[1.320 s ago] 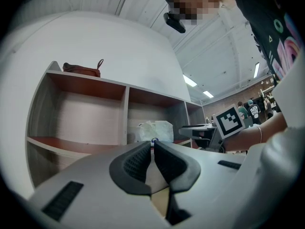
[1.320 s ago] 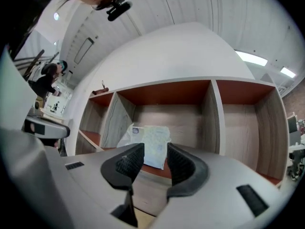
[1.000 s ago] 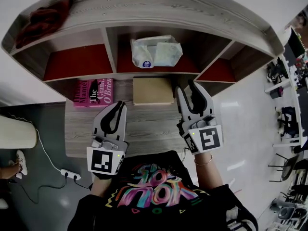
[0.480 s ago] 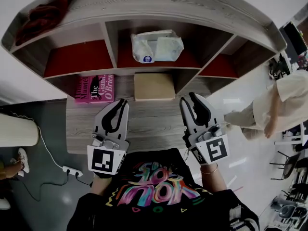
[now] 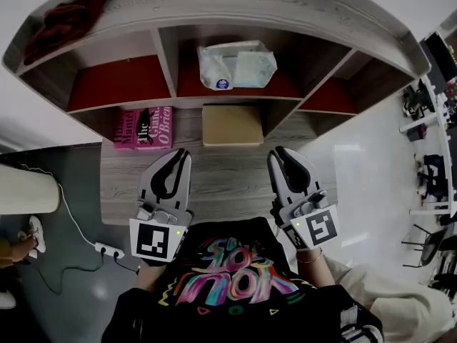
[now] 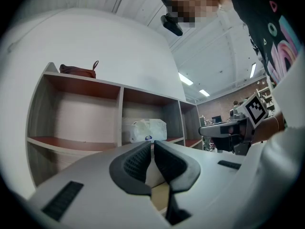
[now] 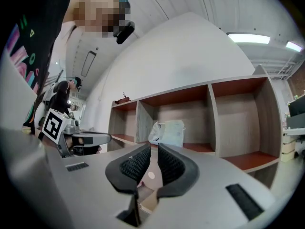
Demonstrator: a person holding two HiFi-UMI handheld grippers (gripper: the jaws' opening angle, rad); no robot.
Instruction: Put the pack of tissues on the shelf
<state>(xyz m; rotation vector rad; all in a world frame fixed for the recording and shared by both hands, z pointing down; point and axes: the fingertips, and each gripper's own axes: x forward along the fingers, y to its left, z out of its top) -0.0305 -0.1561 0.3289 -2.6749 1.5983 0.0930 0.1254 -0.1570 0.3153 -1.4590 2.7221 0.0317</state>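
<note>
White plastic pack of tissues (image 5: 235, 66) inside grey wooden shelf (image 5: 250, 9), middle compartment, probably lying flat. Left gripper (image 5: 178, 153) clenched, empty; right gripper (image 5: 280, 152) closing around nothing.

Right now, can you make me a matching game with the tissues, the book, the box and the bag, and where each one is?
Things:
1 tissues
2 book
3 box
4 bag

Places:
A on top of the shelf
B on the desk, below the left cubby
C inside the middle cubby
D on the desk, below the middle cubby

Pairs: 1-C, 2-B, 3-D, 4-A
</note>
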